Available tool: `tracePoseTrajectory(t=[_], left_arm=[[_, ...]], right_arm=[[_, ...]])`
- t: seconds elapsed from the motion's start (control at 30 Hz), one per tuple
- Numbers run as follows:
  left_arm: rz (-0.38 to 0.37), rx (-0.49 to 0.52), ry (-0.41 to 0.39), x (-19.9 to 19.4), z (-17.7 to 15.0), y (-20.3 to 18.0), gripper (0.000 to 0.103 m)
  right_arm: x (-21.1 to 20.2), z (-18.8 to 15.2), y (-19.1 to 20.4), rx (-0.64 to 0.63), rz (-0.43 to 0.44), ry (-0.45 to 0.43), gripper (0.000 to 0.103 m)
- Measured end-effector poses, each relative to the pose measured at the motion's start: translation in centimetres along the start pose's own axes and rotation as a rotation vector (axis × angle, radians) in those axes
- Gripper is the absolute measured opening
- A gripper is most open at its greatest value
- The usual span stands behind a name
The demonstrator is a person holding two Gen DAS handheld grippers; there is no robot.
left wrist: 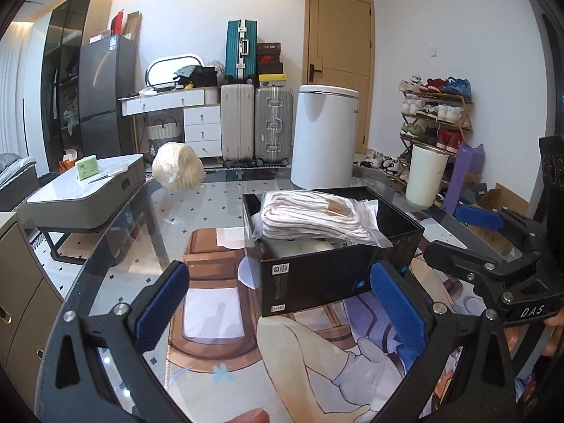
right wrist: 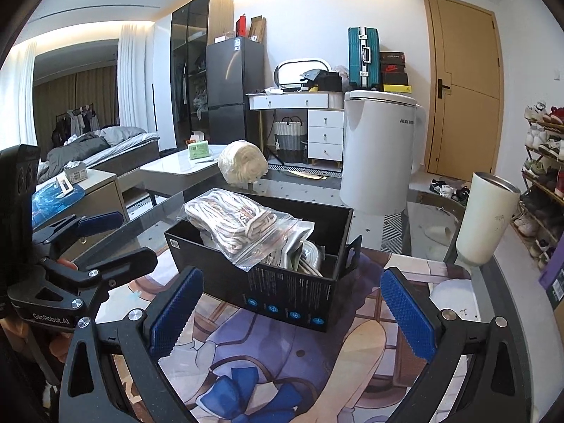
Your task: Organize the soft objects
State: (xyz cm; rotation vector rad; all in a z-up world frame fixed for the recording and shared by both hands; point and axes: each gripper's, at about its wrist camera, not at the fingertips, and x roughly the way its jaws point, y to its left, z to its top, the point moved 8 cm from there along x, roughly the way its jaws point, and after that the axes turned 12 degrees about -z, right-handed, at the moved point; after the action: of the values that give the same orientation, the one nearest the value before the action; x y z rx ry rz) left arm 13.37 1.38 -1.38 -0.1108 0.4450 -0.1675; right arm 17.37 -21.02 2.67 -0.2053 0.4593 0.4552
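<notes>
An open black box (left wrist: pixel 338 271) (right wrist: pixel 282 292) stands on the printed mat on the glass table. A clear zip bag of white rope (left wrist: pixel 313 218) (right wrist: pixel 239 225) lies on top of it, sticking out over the rim, with more bagged items (right wrist: pixel 306 257) underneath. A cream yarn ball (left wrist: pixel 178 171) (right wrist: pixel 241 167) sits at the table's far edge. My left gripper (left wrist: pixel 280 303) (right wrist: pixel 116 239) is open, just short of the box's near-left side, nothing between its pads. My right gripper (right wrist: pixel 292 317) (left wrist: pixel 458 236) is open wide on the box's right, also holding nothing.
A tall white tumbler (left wrist: pixel 424 176) (right wrist: pixel 488 218) stands on the table to the right of the box. Beyond the table are a low grey-white coffee table (left wrist: pixel 88 190), a white bin (left wrist: pixel 324 134), suitcases and a shoe rack (left wrist: pixel 437 120).
</notes>
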Motion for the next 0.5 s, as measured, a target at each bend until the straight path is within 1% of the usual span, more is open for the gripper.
tracePoseTrajectory(t=[0.07,0.23,0.3,0.5], left_arm=[[0.005,-0.008,0.002,-0.09,-0.12,0.15,0.103],[-0.006,-0.023,-0.018,-0.47,-0.08,0.53,0.103],[0.003,-0.027,-0.019,-0.38,-0.03,0.54,0.103],[0.003,-0.028,-0.008,-0.14,-0.21,0.53,0.103]], right_arm=[[-0.03,-0.19,-0.17,0.015,-0.004,-0.012,0.102],[0.13,-0.50,-0.45,0.044,0.000,-0.006,0.102],[0.07,-0.41,-0.51,0.046,-0.003,-0.012,0.102],[-0.57,-0.19,-0.65,0.054,-0.004,-0.047,0.102]])
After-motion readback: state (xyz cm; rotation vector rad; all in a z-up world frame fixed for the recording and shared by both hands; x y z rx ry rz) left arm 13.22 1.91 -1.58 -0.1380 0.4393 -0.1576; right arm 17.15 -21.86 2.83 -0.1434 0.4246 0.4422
